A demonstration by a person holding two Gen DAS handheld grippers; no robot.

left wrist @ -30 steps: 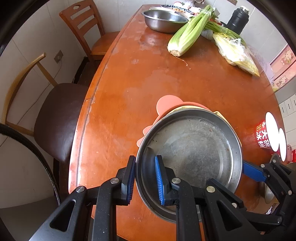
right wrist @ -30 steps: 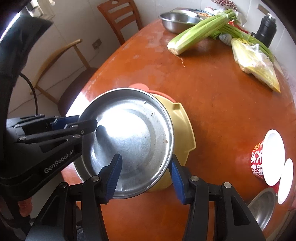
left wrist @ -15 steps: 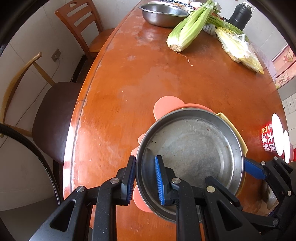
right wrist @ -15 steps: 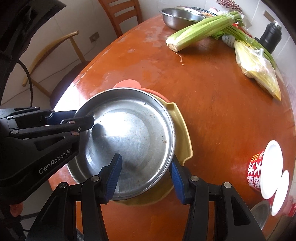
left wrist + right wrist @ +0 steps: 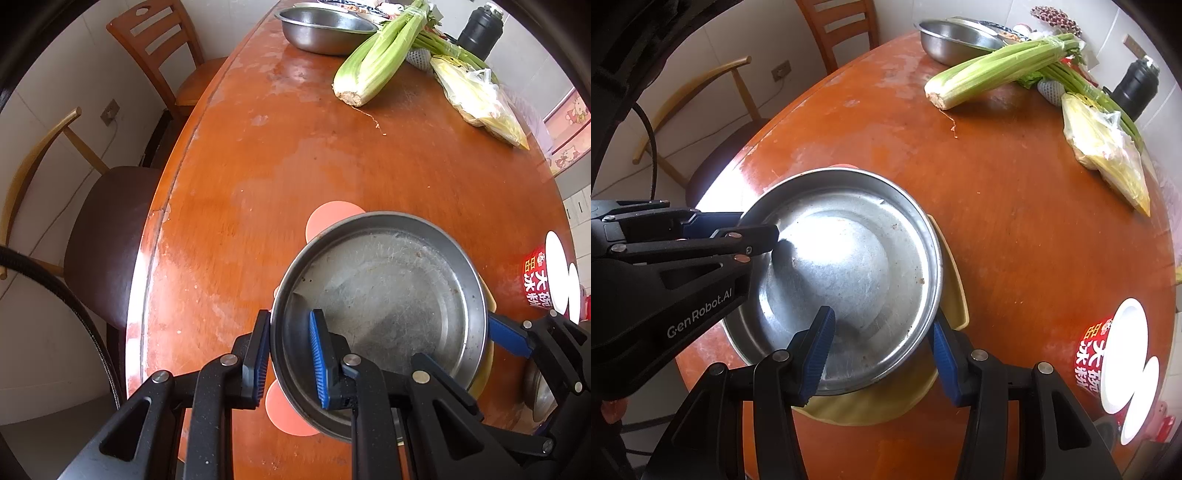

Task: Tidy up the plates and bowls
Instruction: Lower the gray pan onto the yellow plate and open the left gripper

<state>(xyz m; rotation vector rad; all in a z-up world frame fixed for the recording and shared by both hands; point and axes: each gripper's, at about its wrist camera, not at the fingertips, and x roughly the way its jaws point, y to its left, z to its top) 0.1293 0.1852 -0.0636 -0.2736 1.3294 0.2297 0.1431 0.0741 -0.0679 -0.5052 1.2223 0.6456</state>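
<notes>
A round steel plate point(image 5: 388, 295) point(image 5: 849, 266) rests on a yellow plate point(image 5: 879, 410) point(image 5: 482, 384), with a pink plate point(image 5: 288, 413) lowest, near the front left edge of the wooden table point(image 5: 295, 166). My left gripper point(image 5: 288, 354) is shut on the steel plate's near-left rim, one pad inside and one outside. My right gripper point(image 5: 879, 350) grips the opposite side. Its left pad stands inside the steel plate, and its right pad lies outside against the rims of the steel and yellow plates. One of its blue fingers point(image 5: 509, 336) shows in the left wrist view.
At the far end lie a steel bowl point(image 5: 325, 33), a celery bunch point(image 5: 376, 66), a bag of yellow greens point(image 5: 480, 99) and a black flask point(image 5: 480, 29). A red noodle cup point(image 5: 539, 280) stands at the right. Two chairs point(image 5: 107, 240) point(image 5: 162, 55) line the left edge.
Both grips stay as they were. More pink plate now shows under the steel plate's near-left side, and more yellow plate at its near edge. The table has slid slightly in both views.
</notes>
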